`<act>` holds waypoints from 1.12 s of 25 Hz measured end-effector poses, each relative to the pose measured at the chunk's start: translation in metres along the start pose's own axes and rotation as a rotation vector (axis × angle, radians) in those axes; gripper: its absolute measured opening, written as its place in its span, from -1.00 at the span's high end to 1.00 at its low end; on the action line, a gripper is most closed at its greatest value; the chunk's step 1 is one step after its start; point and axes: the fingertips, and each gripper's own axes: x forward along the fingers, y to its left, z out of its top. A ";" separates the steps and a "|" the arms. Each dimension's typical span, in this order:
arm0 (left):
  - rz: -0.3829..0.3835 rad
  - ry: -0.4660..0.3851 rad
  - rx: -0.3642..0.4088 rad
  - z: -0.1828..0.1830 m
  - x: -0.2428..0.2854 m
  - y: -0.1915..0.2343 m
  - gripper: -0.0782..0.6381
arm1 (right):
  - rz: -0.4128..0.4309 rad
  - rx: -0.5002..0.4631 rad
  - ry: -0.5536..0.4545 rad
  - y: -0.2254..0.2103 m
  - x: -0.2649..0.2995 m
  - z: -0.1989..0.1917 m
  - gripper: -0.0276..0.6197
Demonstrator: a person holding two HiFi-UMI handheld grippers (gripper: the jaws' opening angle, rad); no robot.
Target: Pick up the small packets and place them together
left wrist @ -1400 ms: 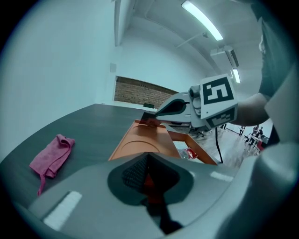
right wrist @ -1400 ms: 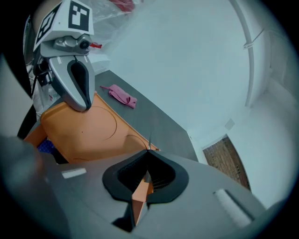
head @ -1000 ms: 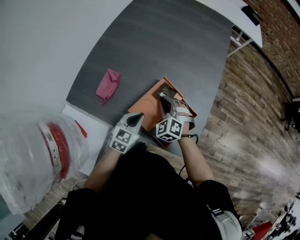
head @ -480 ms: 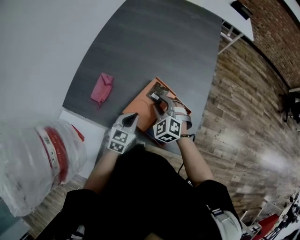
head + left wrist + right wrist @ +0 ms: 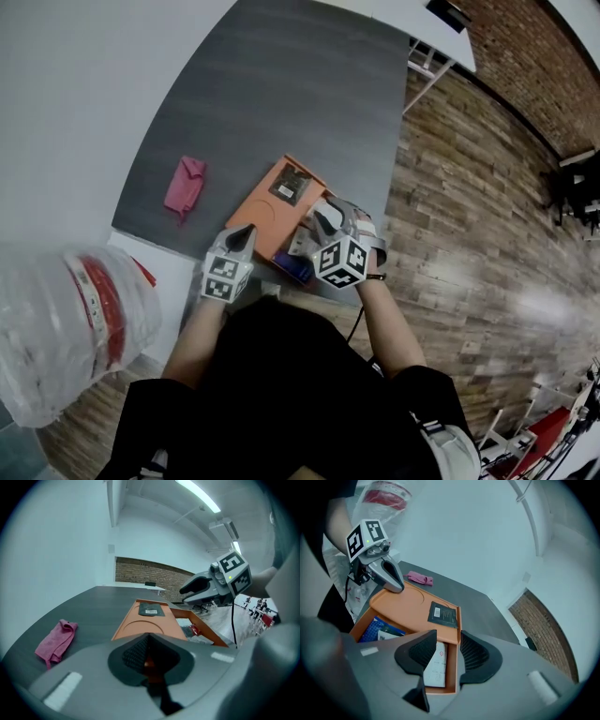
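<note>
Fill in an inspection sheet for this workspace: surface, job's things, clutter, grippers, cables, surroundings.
Surface: dark grey table, matt top.
Job's things: flat orange tray at the table's near edge; dark flat packet on its raised flat part; white paper packet and blue packet in its compartments.
Clutter: crumpled pink cloth left of the tray; clear plastic bag with red contents, close to the camera.
Grippers: left gripper shut, empty; right gripper open, its jaws have just been opening, nothing between them, above the white packet.
Cables: black cable hangs from the right gripper.
Surroundings: wooden plank floor, brick wall.
</note>
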 end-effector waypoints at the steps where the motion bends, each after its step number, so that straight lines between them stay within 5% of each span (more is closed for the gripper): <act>1: 0.001 -0.002 0.000 0.000 0.000 0.001 0.79 | 0.000 0.005 0.010 0.001 -0.003 -0.005 0.41; 15: 0.008 -0.015 -0.006 0.007 0.000 0.000 0.79 | 0.183 0.068 0.147 0.050 -0.008 -0.056 0.41; 20: 0.013 -0.021 -0.009 0.008 -0.002 -0.001 0.79 | 0.366 0.167 0.139 0.078 -0.012 -0.050 0.34; 28: 0.012 -0.019 -0.009 0.009 -0.003 -0.003 0.79 | 0.528 0.069 0.247 0.119 -0.007 -0.054 0.24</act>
